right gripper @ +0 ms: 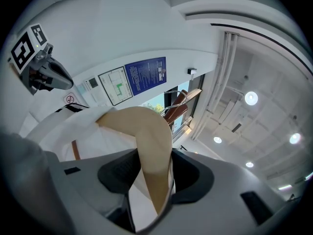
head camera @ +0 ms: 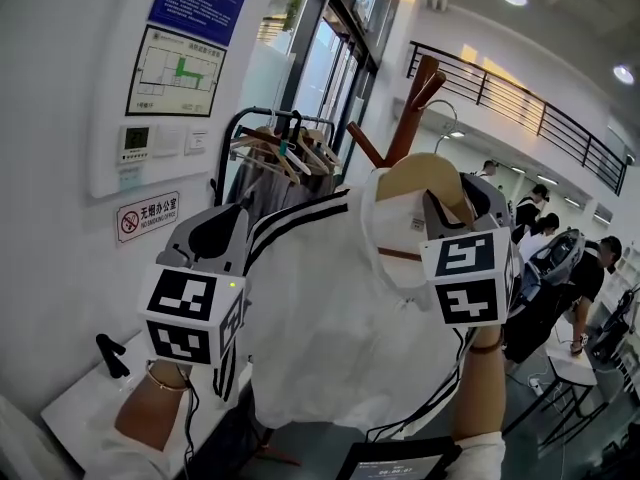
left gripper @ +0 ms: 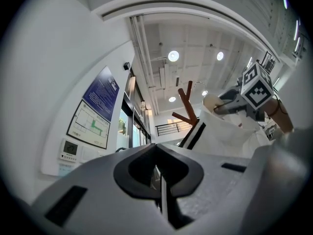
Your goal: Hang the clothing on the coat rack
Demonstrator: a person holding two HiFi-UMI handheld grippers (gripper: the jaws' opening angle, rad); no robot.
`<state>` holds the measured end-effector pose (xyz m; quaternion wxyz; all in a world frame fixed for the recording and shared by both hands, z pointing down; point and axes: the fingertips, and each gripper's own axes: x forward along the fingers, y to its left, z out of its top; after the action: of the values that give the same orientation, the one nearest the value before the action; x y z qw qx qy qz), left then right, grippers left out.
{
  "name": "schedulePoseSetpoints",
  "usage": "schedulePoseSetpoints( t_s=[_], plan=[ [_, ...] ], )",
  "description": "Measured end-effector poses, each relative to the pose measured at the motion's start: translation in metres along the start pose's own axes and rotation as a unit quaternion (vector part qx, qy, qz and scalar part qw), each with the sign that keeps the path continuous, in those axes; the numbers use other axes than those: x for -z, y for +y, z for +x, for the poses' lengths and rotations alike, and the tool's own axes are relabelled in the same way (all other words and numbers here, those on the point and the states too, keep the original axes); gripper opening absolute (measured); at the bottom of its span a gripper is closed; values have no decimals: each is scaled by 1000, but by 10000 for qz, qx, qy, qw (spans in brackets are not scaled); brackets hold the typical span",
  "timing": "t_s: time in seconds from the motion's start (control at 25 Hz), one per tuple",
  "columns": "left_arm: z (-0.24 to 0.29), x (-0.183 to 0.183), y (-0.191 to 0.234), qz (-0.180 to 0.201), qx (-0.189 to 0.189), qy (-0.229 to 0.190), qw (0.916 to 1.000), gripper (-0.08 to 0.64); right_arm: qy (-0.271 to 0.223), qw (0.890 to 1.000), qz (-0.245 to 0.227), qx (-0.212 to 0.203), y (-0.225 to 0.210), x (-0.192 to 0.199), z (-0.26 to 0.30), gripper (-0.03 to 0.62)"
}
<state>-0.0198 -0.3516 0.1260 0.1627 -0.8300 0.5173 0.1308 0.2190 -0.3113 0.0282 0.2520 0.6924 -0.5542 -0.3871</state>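
Observation:
A white shirt (head camera: 330, 308) with black stripes hangs on a tan wooden hanger (head camera: 425, 173), held up in front of the brown coat rack (head camera: 408, 108). My right gripper (head camera: 455, 203) is shut on the hanger's arm (right gripper: 149, 141), with white fabric beside it in the jaws. My left gripper (head camera: 225, 230) is shut on a thin fold of the shirt (left gripper: 225, 131) at the striped shoulder. In the left gripper view the rack's pegs (left gripper: 187, 106) rise just behind the shirt. The hanger's hook is hidden.
A black garment rail with several wooden hangers (head camera: 280, 153) stands left of the coat rack, by the windows. The wall with signs (head camera: 175, 68) is close on the left, with a white ledge (head camera: 90, 398) below it. People (head camera: 590, 278) stand at desks on the far right.

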Motion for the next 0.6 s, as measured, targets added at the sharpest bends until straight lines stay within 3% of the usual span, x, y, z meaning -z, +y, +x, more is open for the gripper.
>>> schedulePoseSetpoints(
  t_s=[0.6],
  plan=[
    [-7,-2,6,-21,-128,-23,9999,2,-39,9999,-123,96,-28,-23,2,202]
  ],
)
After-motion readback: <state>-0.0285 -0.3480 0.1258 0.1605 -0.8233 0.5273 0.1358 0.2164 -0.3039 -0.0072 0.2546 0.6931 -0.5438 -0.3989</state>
